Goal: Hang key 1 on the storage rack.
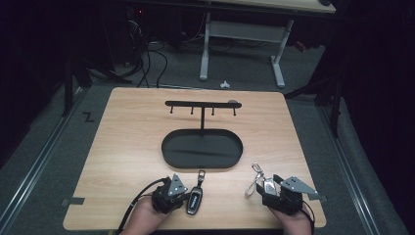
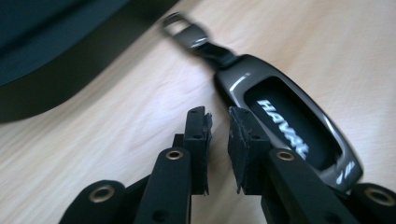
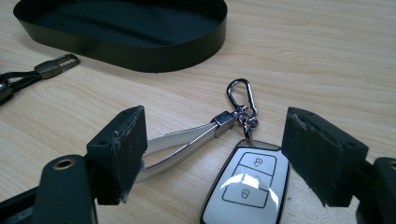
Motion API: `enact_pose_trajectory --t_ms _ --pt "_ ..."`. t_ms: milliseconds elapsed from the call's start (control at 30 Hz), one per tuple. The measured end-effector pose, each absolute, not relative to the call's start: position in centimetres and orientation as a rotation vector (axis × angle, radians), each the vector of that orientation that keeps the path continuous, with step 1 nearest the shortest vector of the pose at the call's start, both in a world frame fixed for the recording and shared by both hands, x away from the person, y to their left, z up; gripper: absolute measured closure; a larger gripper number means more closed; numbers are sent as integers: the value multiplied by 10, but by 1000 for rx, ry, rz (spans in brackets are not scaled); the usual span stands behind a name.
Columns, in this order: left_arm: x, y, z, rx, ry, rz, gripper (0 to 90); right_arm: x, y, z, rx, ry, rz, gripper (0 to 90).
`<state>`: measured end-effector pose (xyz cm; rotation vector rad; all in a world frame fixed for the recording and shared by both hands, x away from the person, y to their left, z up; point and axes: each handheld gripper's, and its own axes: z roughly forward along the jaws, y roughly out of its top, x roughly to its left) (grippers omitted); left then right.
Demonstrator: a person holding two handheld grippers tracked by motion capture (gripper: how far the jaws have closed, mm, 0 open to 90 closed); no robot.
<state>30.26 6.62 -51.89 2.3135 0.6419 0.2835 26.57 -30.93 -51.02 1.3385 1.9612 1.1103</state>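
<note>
Right gripper (image 3: 212,158) wide open, straddling white key fob (image 3: 245,189), long axis along the jaws; left gripper (image 2: 217,140) nearly closed, empty, beside dark fob (image 2: 289,135).

The light wooden surface (image 1: 122,147) carries a black oval metal tray with an upright hook rack (image 1: 202,148) at its middle. Near the front edge lie a dark grey key fob with a short strap (image 1: 195,199) and, well apart to its right, a white key fob with a silver carabiner (image 1: 268,185).

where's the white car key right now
The white car key lies on the table near its front right edge, between the open pads of the right gripper, in front of the black tray.
</note>
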Motion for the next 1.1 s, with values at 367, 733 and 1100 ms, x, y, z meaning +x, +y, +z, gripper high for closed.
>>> enact_pose_trajectory --t_ms 367,733,1100 --pt "293 29 -517 2291 528 232 774 266 -307 -510 1337 1966 1104 237" --pt "293 8 -513 2274 470 288 743 265 -304 -511 1332 1971 1107 255" --pt "326 121 -488 2116 744 482 627 260 -293 -507 1301 1991 1133 255"
